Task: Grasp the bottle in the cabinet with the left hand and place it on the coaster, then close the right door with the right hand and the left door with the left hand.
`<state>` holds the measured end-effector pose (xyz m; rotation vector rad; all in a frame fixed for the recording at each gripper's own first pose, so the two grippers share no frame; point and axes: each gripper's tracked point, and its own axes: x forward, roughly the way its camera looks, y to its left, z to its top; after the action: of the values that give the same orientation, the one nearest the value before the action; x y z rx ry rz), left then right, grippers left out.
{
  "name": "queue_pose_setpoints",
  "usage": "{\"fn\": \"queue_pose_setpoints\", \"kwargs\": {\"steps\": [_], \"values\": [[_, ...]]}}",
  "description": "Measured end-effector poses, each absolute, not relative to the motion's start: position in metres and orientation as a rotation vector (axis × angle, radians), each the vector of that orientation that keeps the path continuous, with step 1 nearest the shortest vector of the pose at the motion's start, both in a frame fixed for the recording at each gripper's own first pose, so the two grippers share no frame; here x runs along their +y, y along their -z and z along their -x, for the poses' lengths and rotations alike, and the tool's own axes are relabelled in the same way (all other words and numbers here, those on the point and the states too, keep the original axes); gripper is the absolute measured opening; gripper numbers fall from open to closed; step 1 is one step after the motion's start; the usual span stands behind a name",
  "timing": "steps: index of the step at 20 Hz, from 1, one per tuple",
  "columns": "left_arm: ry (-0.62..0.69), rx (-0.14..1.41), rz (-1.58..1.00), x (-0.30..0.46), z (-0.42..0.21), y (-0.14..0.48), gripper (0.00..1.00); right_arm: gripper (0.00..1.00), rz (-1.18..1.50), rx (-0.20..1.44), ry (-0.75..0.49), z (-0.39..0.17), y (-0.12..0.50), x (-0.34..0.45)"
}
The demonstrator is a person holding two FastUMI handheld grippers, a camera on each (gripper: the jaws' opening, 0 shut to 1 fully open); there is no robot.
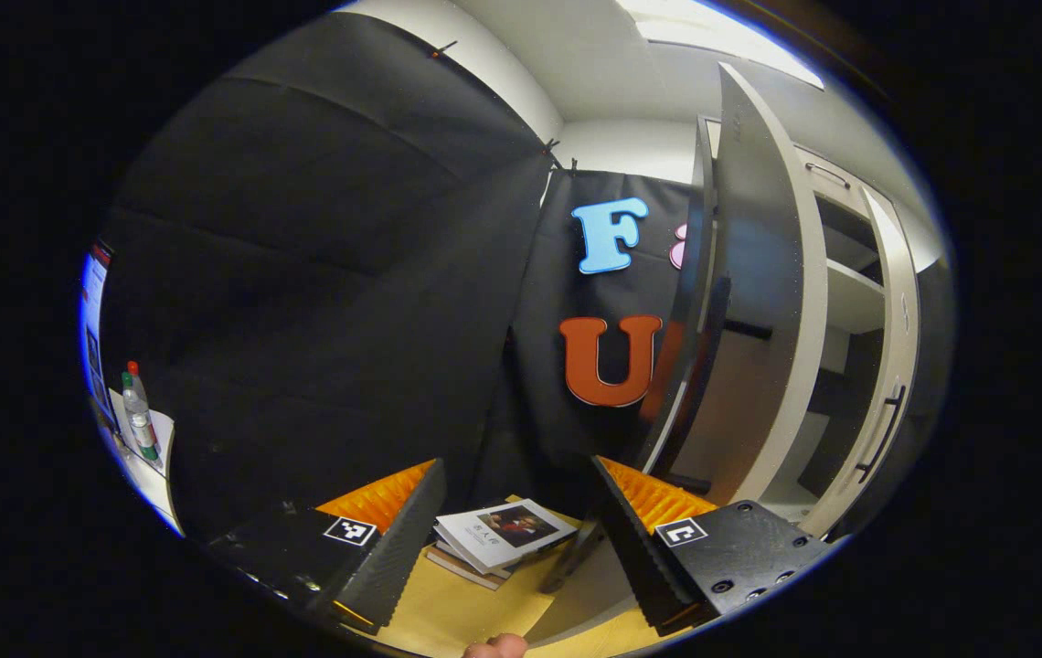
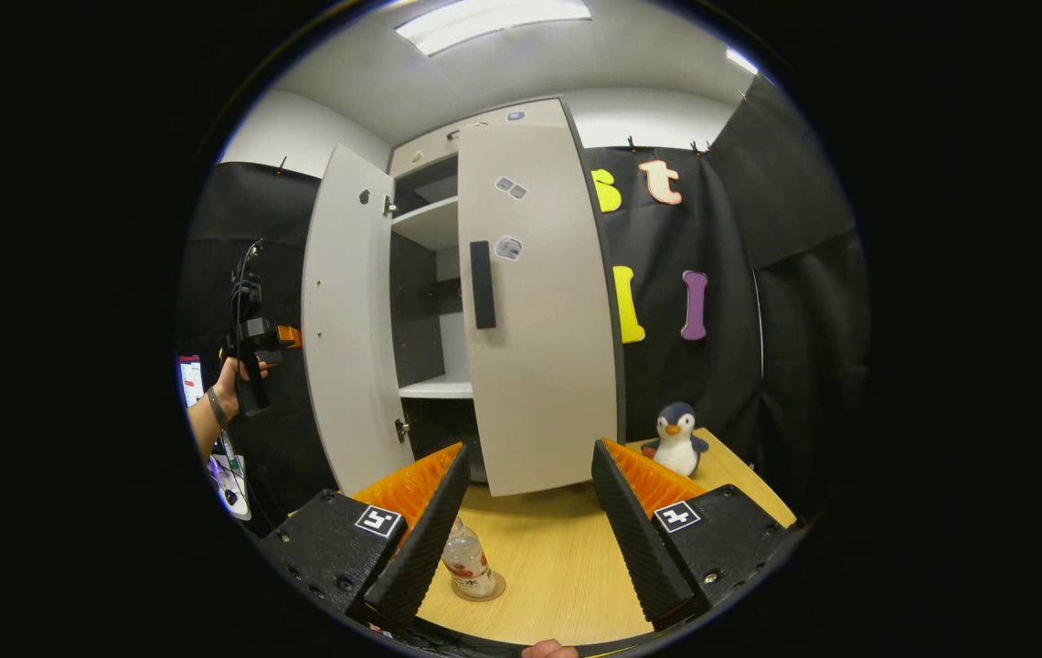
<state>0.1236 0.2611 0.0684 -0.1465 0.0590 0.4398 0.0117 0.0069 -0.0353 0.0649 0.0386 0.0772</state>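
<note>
Bottle (image 2: 467, 565) stands on the coaster (image 2: 479, 588), so door-closing is in hand: the empty, spread right gripper (image 2: 528, 512) should push the right door (image 2: 539, 302) shut.

Right gripper view: low over the light wooden table (image 2: 567, 557), facing the tall white two-door cabinet (image 2: 535, 311) head-on, near. Left gripper view: sits left of it, close behind the open left door (image 1: 759, 302), aimed along the black cloth wall. Shared: cabinet and table.
</note>
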Motion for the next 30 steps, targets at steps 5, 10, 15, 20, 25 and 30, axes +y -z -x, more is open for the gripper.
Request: {"fn": "queue_pose_setpoints", "kwargs": {"steps": [5,10,15,20,25,30], "values": [[-0.420,0.052,0.155,0.250,-0.133,-0.061,0.93,0.82,-0.094,0.027,-0.021,-0.017,0.032,-0.011],[-0.365,0.044,0.097,0.220,-0.131,-0.062,0.93,0.82,-0.104,-0.002,-0.011,-0.025,0.022,-0.015],[-0.252,0.045,0.130,0.158,-0.138,-0.054,0.93,0.83,-0.112,-0.011,0.008,-0.026,0.020,-0.022],[-0.113,0.052,0.180,0.084,-0.164,-0.042,0.99,0.83,-0.146,0.003,0.023,-0.025,0.024,-0.028],[-0.118,-0.004,0.142,0.073,-0.161,-0.049,0.95,0.82,-0.121,-0.009,0.058,-0.017,0.021,-0.036],[-0.070,-0.038,-0.026,0.056,-0.123,-0.056,0.95,0.82,-0.118,0.014,0.075,-0.015,0.027,-0.045]]}}
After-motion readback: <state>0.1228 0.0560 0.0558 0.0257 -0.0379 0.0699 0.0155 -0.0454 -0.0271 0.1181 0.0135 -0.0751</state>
